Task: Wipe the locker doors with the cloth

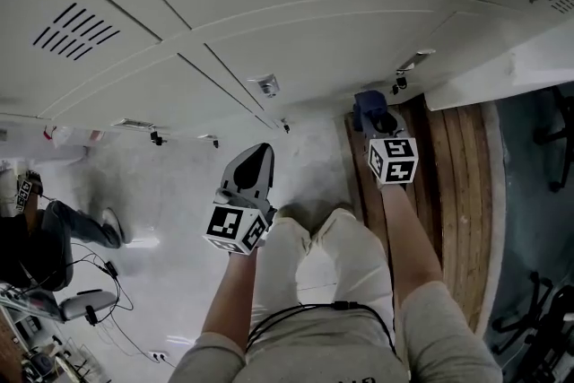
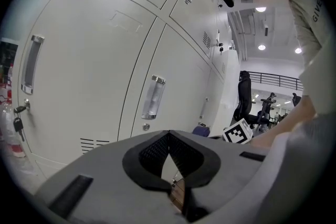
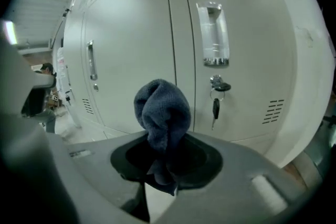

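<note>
The right gripper [image 3: 164, 136] is closed on a dark blue cloth [image 3: 161, 107], which stands bunched up out of the jaws in a rounded wad. In the right gripper view the wad faces the locker doors [image 3: 131, 44] but does not touch them. It sits in front of the seam between two doors, near the one with a clear handle [image 3: 214, 34] and a key [image 3: 216, 107] hanging from its lock. In the head view the same gripper [image 1: 381, 126] is held low at the foot of the lockers, above the near edge of a strip of wooden boards [image 1: 453, 175], with the cloth [image 1: 366, 106] at its front end.

The left gripper [image 2: 168, 136] has its jaws pressed together at the tips with nothing between them. It hangs beside the person's knee in the head view [image 1: 254, 164], apart from the doors, and seems to have no part in the work for now.

As for progress, the doors look evenly pale and matt in all three views. No damp streak or cleaner patch shows, so nothing tells which doors, if any, are done. Going by the gap between cloth and metal, wiping is not under way at this instant. The cloth is in hand and aimed at the lower doors — the pressing and rubbing across the faces is yet to come.
</note>
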{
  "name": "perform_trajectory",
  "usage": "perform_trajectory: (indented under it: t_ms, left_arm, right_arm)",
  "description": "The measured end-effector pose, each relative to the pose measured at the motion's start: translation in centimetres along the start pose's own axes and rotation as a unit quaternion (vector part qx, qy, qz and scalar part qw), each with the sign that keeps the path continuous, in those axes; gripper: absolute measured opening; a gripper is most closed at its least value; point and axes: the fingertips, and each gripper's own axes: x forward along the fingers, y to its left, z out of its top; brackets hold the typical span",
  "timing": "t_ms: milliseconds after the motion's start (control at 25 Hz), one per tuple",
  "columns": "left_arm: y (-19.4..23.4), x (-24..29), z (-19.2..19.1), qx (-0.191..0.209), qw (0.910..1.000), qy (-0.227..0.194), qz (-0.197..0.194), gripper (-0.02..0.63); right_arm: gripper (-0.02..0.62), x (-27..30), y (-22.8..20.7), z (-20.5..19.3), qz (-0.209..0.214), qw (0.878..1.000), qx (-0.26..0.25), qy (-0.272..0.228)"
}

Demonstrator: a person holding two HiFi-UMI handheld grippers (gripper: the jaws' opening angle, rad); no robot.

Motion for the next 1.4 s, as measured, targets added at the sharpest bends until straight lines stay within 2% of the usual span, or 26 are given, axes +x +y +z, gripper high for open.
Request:
perform_trajectory:
  t_ms: [200, 360, 640, 840, 1000, 1200, 1400]
  left_arm:
    - [0.1, -1.9, 3.9, 0.017, 0.9997, -0.018, 0.004, -0.002]
    - [0.3, -3.7, 7.4, 0.027, 0.9990, -0.034, 0.012, -0.002]
    - [-0.3, -7.1, 12.7, 0.039, 0.9977, -0.052, 0.018, -0.002]
    - [-1.4, -9.5, 15.9, 0.032, 0.9974, -0.061, 0.019, -0.002]
    - [-2.5, -10.8, 18.2, 0.037, 0.9968, -0.069, 0.014, -0.002]
    - [-3.7, -12.0, 20.4, 0.063, 0.9951, -0.075, 0.007, -0.002]
    - [-4.0, -12.6, 21.9, 0.075, 0.9938, -0.082, 0.007, -0.002]
  right_arm:
    - [0.101, -4.0, 4.1, 3.4, 0.049, 0.998, -0.024, -0.027]
    - [0.101, -7.6, 6.7, 7.8, 0.067, 0.995, -0.039, -0.061]
    - [0.101, -13.4, 10.6, 14.7, 0.079, 0.992, -0.049, -0.089]
    - [0.101, -17.2, 12.7, 18.8, 0.076, 0.989, -0.072, -0.108]
    - [0.101, -20.0, 13.8, 21.2, 0.081, 0.986, -0.077, -0.124]
    - [0.101, -22.9, 14.6, 23.4, 0.100, 0.982, -0.082, -0.140]
    - [0.101, -24.8, 14.6, 25.0, 0.100, 0.979, -0.088, -0.155]
